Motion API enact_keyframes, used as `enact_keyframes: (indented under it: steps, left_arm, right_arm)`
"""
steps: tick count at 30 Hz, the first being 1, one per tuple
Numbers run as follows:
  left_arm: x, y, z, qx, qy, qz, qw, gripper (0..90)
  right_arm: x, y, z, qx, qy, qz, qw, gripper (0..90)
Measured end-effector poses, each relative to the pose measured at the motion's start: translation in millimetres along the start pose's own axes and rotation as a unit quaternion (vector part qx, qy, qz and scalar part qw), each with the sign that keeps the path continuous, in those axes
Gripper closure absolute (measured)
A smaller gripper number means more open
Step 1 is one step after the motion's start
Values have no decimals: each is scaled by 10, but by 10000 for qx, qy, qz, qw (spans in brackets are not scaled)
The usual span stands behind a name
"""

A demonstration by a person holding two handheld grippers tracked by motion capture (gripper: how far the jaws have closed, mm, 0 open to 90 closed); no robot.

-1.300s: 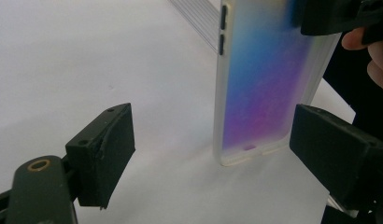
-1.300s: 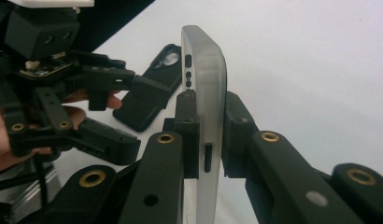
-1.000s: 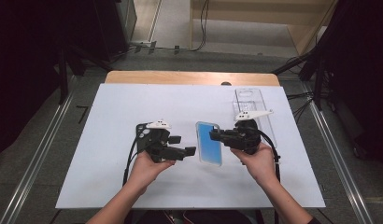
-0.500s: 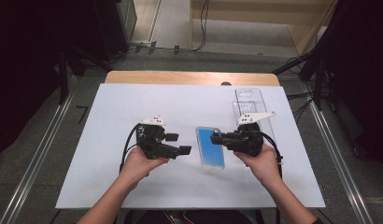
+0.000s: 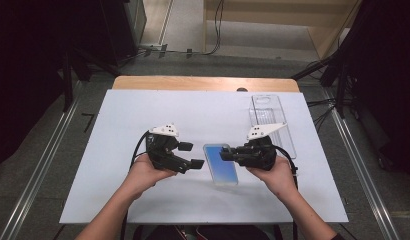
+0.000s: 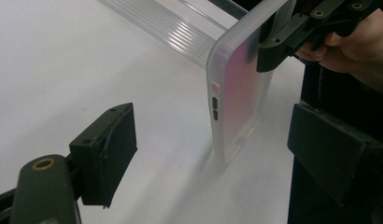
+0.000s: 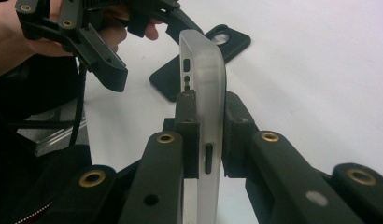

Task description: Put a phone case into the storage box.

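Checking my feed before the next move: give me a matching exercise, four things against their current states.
Things:
1. left gripper
2. right gripper
3. phone in frosted case
4. clear tray

States:
A. lies untouched at the far right of the white sheet
B. jaws open, nothing between them
C. jaws shut on a thin edge
D. gripped at one side, in the gap between the two grippers

Pairs: 1-B, 2-C, 3-D, 4-A
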State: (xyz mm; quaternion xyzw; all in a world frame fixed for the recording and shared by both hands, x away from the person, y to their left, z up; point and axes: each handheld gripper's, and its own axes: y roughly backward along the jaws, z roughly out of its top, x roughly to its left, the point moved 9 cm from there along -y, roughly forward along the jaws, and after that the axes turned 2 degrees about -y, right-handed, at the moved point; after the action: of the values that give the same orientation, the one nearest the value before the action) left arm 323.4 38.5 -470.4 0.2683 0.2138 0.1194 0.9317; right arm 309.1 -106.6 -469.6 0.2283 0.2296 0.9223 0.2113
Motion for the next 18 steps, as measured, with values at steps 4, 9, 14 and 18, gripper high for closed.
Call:
enact_keyframes:
  steps: [4, 9, 14, 18]
  left_arm:
    - [-13, 15, 16, -21, -59, -64, 10000, 160]
    - [-47, 32, 43, -61, -166, -137, 9998, 160]
    - [-83, 24, 50, -48, -253, -240, 9994, 160]
    - [-108, 17, 56, -36, -338, -290, 9990, 166]
  right_arm:
    - [17, -14, -2, -3, 44, 76, 10000, 776]
    - [27, -24, -6, -12, 65, 188, 9998, 776]
    - [52, -44, -16, 19, 191, 249, 9995, 776]
    - [70, -69, -26, 56, 239, 283, 9993, 776]
